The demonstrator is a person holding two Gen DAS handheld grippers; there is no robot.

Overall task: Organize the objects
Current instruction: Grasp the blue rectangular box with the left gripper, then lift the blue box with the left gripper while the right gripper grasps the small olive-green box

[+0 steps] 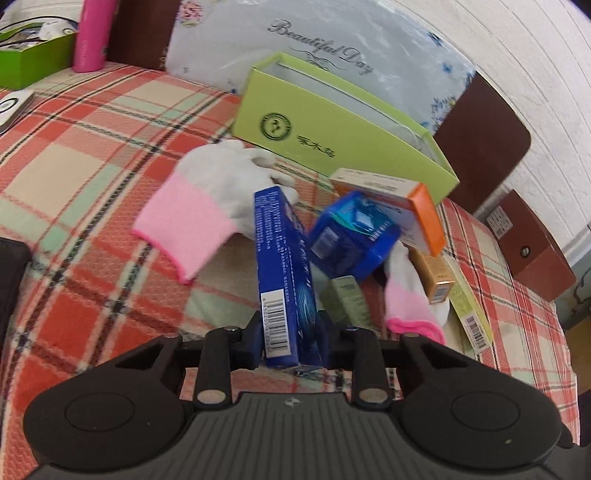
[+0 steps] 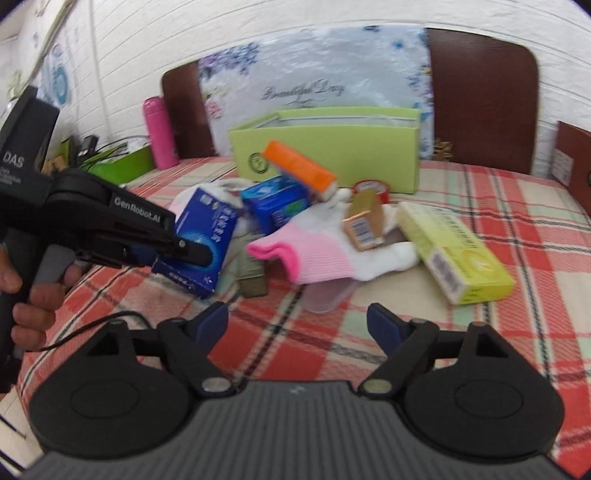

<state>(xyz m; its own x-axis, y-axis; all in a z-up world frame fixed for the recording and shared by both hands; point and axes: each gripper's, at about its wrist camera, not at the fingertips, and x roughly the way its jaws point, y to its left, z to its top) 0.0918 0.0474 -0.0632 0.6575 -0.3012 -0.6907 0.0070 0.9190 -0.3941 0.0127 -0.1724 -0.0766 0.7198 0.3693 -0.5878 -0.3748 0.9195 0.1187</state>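
Left tongs (image 1: 291, 341) clamped on blue box (image 1: 284, 280), above plaid bed (image 1: 92, 155); box's lower end hidden between pads. Right tongs (image 2: 297, 323) released, empty. Clear cup (image 2: 325, 295) half-buried under glove (image 2: 314, 251), blurred.

This looks like a bedroom in a home. There is a bed with a red, green and cream checked blanket (image 2: 480, 206), a brown wooden headboard (image 2: 480, 99) and a flowery pillow in a plastic cover (image 2: 314, 70) leaning on a white brick wall (image 2: 258, 26). Everyday things lie around on the bed, like a pink bottle (image 2: 159, 134), small boxes and white and pink gloves (image 2: 317, 243).
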